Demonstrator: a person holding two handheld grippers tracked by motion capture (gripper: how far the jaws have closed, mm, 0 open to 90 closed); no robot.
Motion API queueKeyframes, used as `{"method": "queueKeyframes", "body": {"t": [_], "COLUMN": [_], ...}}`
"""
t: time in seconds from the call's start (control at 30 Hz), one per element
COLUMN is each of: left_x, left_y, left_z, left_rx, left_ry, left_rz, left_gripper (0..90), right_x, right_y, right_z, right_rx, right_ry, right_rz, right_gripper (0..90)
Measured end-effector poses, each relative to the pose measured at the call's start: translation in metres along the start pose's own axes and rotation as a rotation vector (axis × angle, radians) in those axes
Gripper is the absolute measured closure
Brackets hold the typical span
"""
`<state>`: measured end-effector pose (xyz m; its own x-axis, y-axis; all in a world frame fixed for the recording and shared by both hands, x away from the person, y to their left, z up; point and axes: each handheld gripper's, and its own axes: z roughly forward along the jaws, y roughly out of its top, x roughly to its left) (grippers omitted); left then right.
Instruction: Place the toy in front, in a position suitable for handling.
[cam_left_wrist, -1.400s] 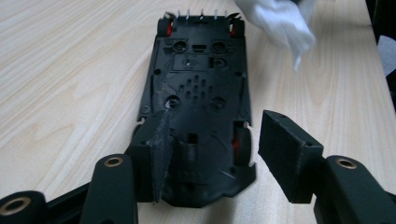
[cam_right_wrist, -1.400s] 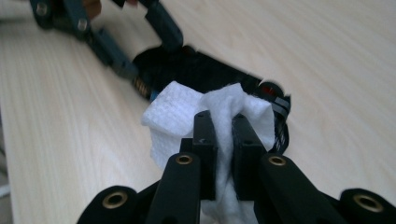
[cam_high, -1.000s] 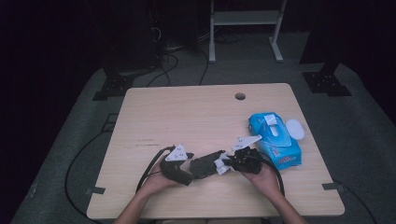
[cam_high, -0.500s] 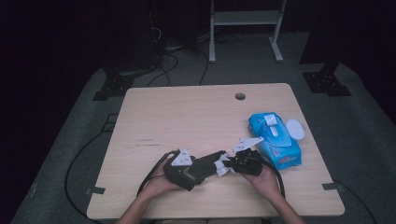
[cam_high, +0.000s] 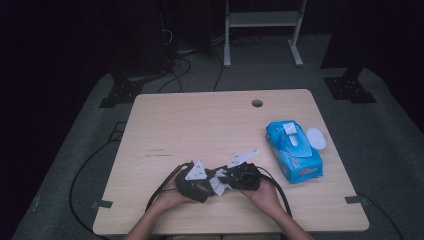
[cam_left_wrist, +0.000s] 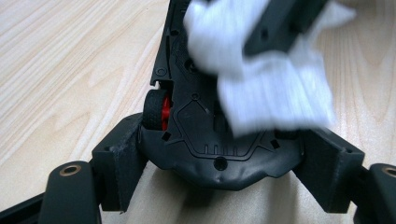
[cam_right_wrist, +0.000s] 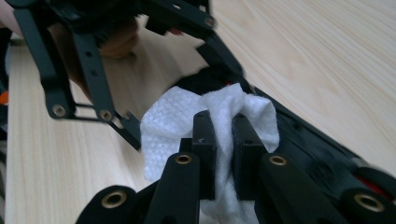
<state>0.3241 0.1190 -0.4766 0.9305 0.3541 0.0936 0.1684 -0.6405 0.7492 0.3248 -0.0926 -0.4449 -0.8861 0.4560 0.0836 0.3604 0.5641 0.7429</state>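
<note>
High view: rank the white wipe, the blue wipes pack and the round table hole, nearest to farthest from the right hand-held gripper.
1. White wipe: at the right hand-held gripper, pinched in its jaws.
2. Blue wipes pack: to its right.
3. Table hole: far edge.

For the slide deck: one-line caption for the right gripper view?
Right gripper pinching a white wipe against a black toy car.

High view looked down over the table (cam_high: 200, 125); both gripper views sat close, sharing a somewhat blurred white wipe (cam_left_wrist: 275, 93).

Crumpled white wipe (cam_right_wrist: 187, 126) lies against black plastic toy-car underside (cam_left_wrist: 205, 135).
</note>
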Motion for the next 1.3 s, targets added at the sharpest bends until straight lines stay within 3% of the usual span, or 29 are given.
{"method": "queueKeyframes", "body": {"t": [0.1, 0.23, 0.33, 0.4, 0.5, 0.6, 0.7, 0.8, 0.87, 0.9, 1.0, 1.07, 1.13, 1.23, 1.3], "left_x": [0.002, 0.003, 0.002, 0.000, -0.002, -0.001, 0.002, 0.003, 0.001, 0.001, 0.000, 0.000, 0.001, 0.004, 0.005], "left_y": [0.000, 0.000, 0.002, 0.003, 0.004, 0.002, 0.001, 0.002, 0.004, 0.004, 0.003, 0.002, 0.002, 0.001, 0.001], "left_z": [-0.001, -0.001, 0.001, 0.002, 0.003, 0.001, 0.000, 0.000, 0.000, 0.000, 0.002, 0.001, 0.000, 0.000, -0.001], "left_rx": [-0.005, 0.001, -0.010, -0.009, 0.005, 0.004, -0.001, -0.012, -0.020, -0.018, 0.005, 0.008, 0.002, -0.005, -0.005], "left_ry": [-0.006, -0.012, -0.023, -0.021, -0.016, -0.014, -0.009, -0.013, -0.011, -0.012, -0.003, -0.001, -0.004, -0.006, -0.008], "left_rz": [-0.004, -0.002, -0.012, 0.001, 0.015, 0.012, -0.002, -0.004, -0.006, -0.003, 0.011, 0.010, -0.002, -0.013, -0.008], "left_gripper": [23.7, 23.7, 23.7, 23.8, 23.7, 23.8, 23.7, 23.8, 23.7, 23.7, 23.7, 23.7, 23.7, 23.7, 23.7], "right_x": [-0.001, -0.018, -0.023, -0.016, 0.002, 0.014, 0.001, -0.018, -0.020, -0.016, -0.001, 0.011, 0.006, -0.012, -0.020], "right_y": [0.004, -0.007, -0.013, -0.011, -0.001, 0.007, 0.004, -0.007, -0.010, -0.009, -0.003, 0.002, 0.002, -0.006, -0.012], "right_z": [0.001, -0.014, -0.021, -0.016, 0.001, 0.009, 0.001, -0.014, -0.018, -0.015, -0.003, 0.003, -0.001, -0.013, -0.022], "right_rx": [0.010, 0.004, -0.009, -0.014, -0.022, 0.009, 0.008, 0.000, -0.011, -0.018, -0.023, 0.007, 0.011, 0.018, 0.012], "right_ry": [-0.006, -0.061, -0.068, -0.048, 0.036, 0.021, -0.011, -0.074, -0.081, -0.079, -0.003, -0.021, -0.020, -0.089, -0.107], "right_rz": [-0.017, 0.025, 0.066, 0.052, -0.001, -0.072, -0.031, 0.025, 0.045, 0.030, -0.009, -0.073, -0.060, -0.020, 0.020], "right_gripper": [81.5, 81.6, 81.6, 81.6, 81.4, 81.3, 81.5, 81.6, 81.5, 81.5, 81.4, 81.2, 81.2, 81.3, 81.3]}}
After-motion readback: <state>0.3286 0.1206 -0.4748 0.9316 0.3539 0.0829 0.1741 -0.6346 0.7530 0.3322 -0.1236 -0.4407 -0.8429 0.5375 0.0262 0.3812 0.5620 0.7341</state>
